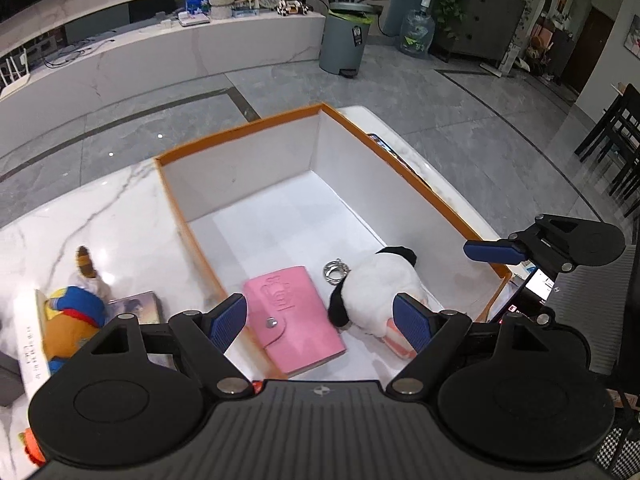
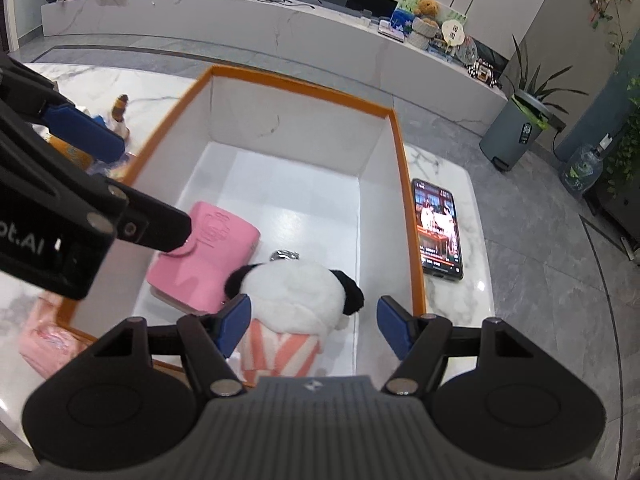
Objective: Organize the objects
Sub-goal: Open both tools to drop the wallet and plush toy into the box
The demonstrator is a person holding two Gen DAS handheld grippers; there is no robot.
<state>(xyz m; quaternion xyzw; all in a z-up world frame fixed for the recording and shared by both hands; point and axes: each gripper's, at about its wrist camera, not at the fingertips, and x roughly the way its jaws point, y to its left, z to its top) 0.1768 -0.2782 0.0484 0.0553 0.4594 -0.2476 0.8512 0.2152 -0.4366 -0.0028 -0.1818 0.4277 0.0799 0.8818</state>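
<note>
Both grippers hang over the orange-rimmed box with nothing between their blue pads: the left gripper stands spread wide above the pink card wallet, and the right gripper is also parted and empty, its jaws clear of the panda plush just beneath them.

That plush lies on the box floor near the wall at 6 o'clock in the right wrist view, its white back up and a pink-striped cloth part toward the camera. It looks light and soft; it would squash under the pads and is unlikely to slip or break. The round white body seems the best place to pinch, since an ear or the cloth might let it dangle. A small metal ring lies at its 12 o'clock side, whether attached I cannot tell.

At the plush's 10 o'clock, the wallet lies flat, seemingly touching it. It looks stiff and smooth, so taking it by an edge would probably serve better.

Outside the box, a phone with its screen lit lies on the marble table at 3 o'clock. Over the wall at 9 o'clock in the left wrist view sits a blue and orange plush toy.
</note>
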